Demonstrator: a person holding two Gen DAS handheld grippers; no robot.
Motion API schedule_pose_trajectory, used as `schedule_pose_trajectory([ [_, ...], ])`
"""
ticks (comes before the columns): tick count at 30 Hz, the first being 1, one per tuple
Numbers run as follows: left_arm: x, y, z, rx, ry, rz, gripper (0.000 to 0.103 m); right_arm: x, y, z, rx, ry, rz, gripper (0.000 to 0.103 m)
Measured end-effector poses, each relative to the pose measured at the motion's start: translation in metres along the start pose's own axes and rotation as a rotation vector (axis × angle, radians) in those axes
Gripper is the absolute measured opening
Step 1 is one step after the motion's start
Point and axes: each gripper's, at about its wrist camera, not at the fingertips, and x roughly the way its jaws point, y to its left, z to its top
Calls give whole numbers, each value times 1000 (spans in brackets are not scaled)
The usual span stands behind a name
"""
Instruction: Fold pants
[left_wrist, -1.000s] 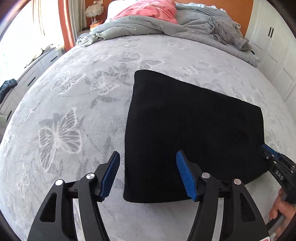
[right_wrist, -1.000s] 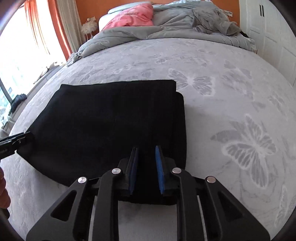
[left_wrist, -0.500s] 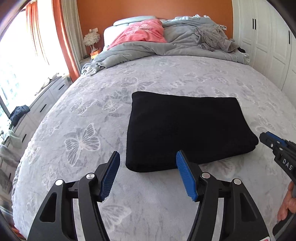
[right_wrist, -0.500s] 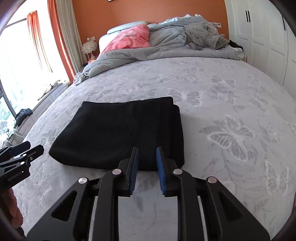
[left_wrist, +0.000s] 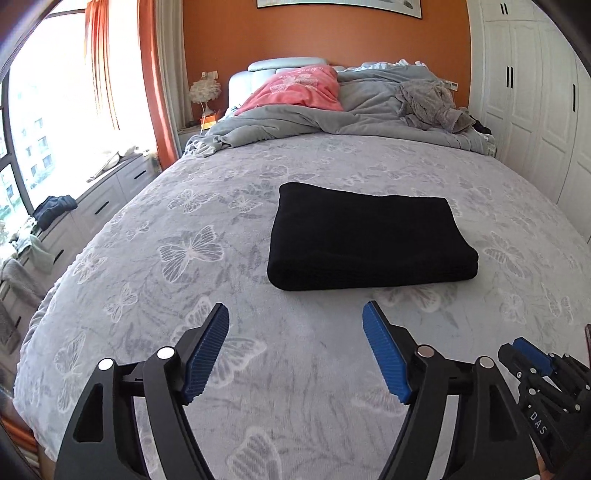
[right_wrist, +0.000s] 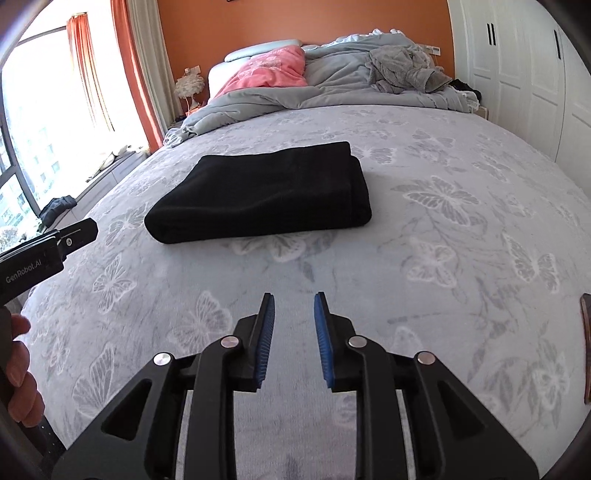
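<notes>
The black pants (left_wrist: 365, 236) lie folded into a flat rectangle in the middle of the bed; they also show in the right wrist view (right_wrist: 266, 194). My left gripper (left_wrist: 295, 314) is wide open and empty, held above the bedspread well short of the pants' near edge. My right gripper (right_wrist: 293, 299) is open with a narrow gap between its blue pads and empty, also back from the pants. The right gripper shows at the lower right of the left wrist view (left_wrist: 532, 354). The left gripper shows at the left edge of the right wrist view (right_wrist: 79, 230).
The grey butterfly bedspread (left_wrist: 192, 251) covers the bed. A rumpled grey duvet (left_wrist: 369, 107) and pink pillow (left_wrist: 299, 90) lie at the head. White wardrobes (left_wrist: 535, 92) stand on the right. A window bench with drawers (left_wrist: 92, 199) runs along the left.
Both grippers have pulled back and up from the folded pants. The right gripper's pads have parted slightly. The pants lie still.
</notes>
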Motion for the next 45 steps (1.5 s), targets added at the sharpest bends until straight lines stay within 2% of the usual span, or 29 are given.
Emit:
schedule_pose_trajectory([
  [2, 1, 2, -13, -9, 2, -12, 80, -3, 3, -12, -17, -22, -20, 30],
  [6, 18, -2, -38, 28, 10, -18, 80, 5, 7, -29, -54, -46, -53, 31],
  [8, 29, -5, -48, 47, 21, 4, 80, 13, 8, -34, -70, -39, -73, 31],
  [11, 41, -1, -55, 21, 38, -8, 80, 18, 8, -37, -58, -37, -72, 31],
  [19, 51, 3, -55, -10, 47, -18, 80, 22, 9, -37, -47, -38, -81, 31],
  [36, 45, -6, -58, 19, 36, -32, 80, 22, 11, -38, -48, -36, -94, 31],
  [41, 45, -7, -57, 15, 36, -60, 80, 22, 11, -38, -45, -38, -93, 31],
  [45, 41, -12, -58, 41, 9, -36, 78, 22, 11, -38, -45, -37, -98, 31],
])
